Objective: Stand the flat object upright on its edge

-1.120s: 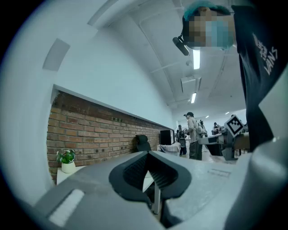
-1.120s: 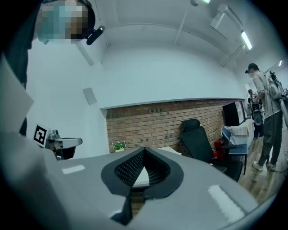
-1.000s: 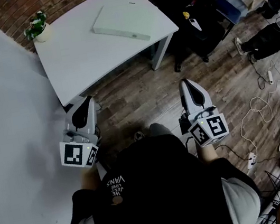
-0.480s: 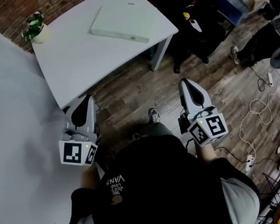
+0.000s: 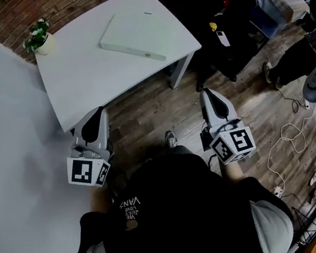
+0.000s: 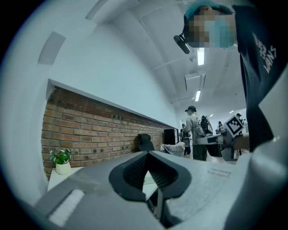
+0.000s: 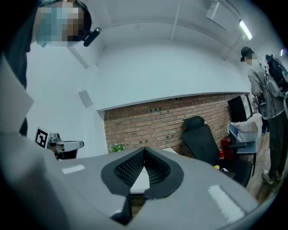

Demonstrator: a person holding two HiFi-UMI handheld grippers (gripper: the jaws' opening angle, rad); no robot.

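The flat object, a pale white slab (image 5: 130, 36), lies flat on the white table (image 5: 82, 75) at the top of the head view, towards the table's right side. My left gripper (image 5: 98, 111) and right gripper (image 5: 205, 92) are held level over the wood floor, short of the table's near edge and well apart from the slab. Both have their jaws shut with nothing in them. In the left gripper view the left gripper (image 6: 147, 153) has its dark pads meeting at the tips, as has the right gripper (image 7: 144, 149) in its own view; a strip of pale table top (image 7: 139, 179) shows beneath.
A small potted plant (image 5: 38, 37) stands on the table's far left corner by the brick wall. A black office chair (image 5: 209, 5) and bags stand right of the table. Cables (image 5: 290, 136) trail over the floor at right, and other people stand there. A white wall runs along the left.
The person has stepped towards the table. Both shut grippers have come closer to its near edge, and a foot now shows between them. The slab has not moved on the table.
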